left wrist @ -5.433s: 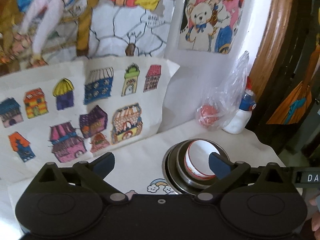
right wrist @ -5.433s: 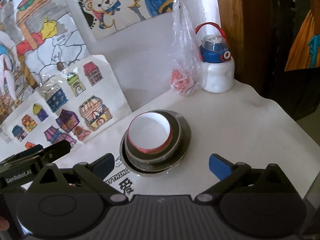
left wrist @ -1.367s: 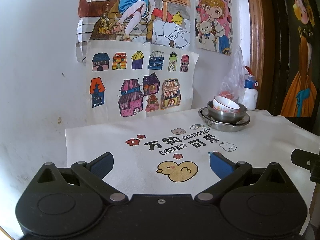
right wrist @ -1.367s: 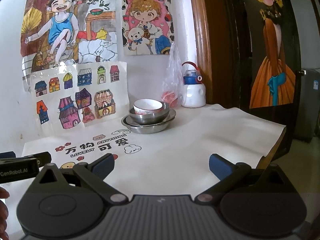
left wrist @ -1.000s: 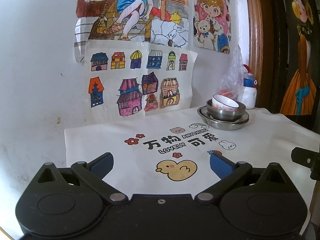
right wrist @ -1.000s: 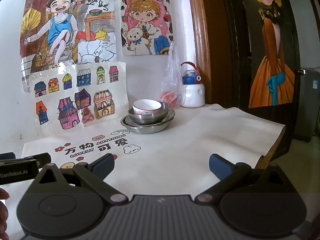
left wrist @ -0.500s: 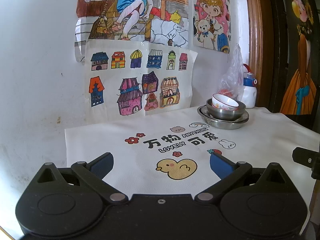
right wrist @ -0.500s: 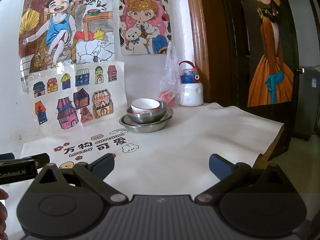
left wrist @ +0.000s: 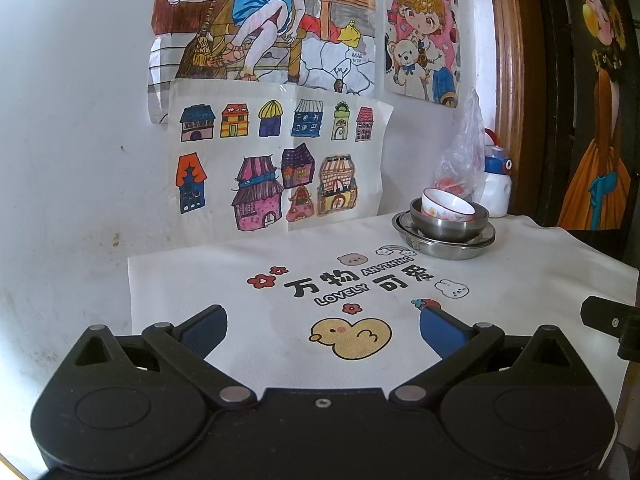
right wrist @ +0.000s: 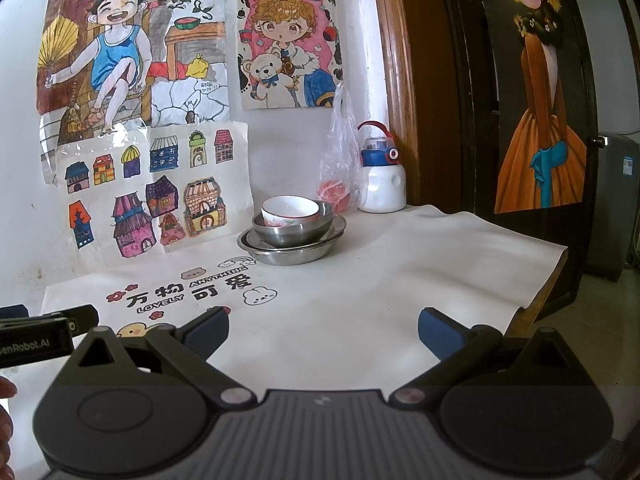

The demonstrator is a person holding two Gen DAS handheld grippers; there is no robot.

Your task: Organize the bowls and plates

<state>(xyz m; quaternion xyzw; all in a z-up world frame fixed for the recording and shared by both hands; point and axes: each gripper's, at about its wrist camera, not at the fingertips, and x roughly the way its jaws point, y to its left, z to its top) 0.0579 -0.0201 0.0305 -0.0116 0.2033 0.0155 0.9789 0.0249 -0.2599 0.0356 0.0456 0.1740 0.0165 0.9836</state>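
Observation:
A stack stands at the back of the table by the wall: a white ceramic bowl (left wrist: 446, 205) (right wrist: 290, 210) with a red rim, tilted inside a steel bowl (left wrist: 450, 223) (right wrist: 296, 227), which rests on a steel plate (left wrist: 444, 242) (right wrist: 290, 249). My left gripper (left wrist: 322, 326) is open and holds nothing, hovering over the duck print at the table's front. My right gripper (right wrist: 323, 327) is also open with nothing in it, low over the cloth and well short of the stack. The left gripper's body (right wrist: 36, 338) shows at the right wrist view's left edge.
A white water bottle (right wrist: 380, 174) (left wrist: 496, 184) with a blue lid and a clear plastic bag (right wrist: 340, 160) stand behind the stack by the wooden door frame (right wrist: 404, 80). Drawings cover the wall. The cloth-covered table's right edge (right wrist: 548, 280) drops off near the dark door.
Both grippers have pulled back from close over the stack to the table's front. In the last second the views barely shift; the stack has not moved.

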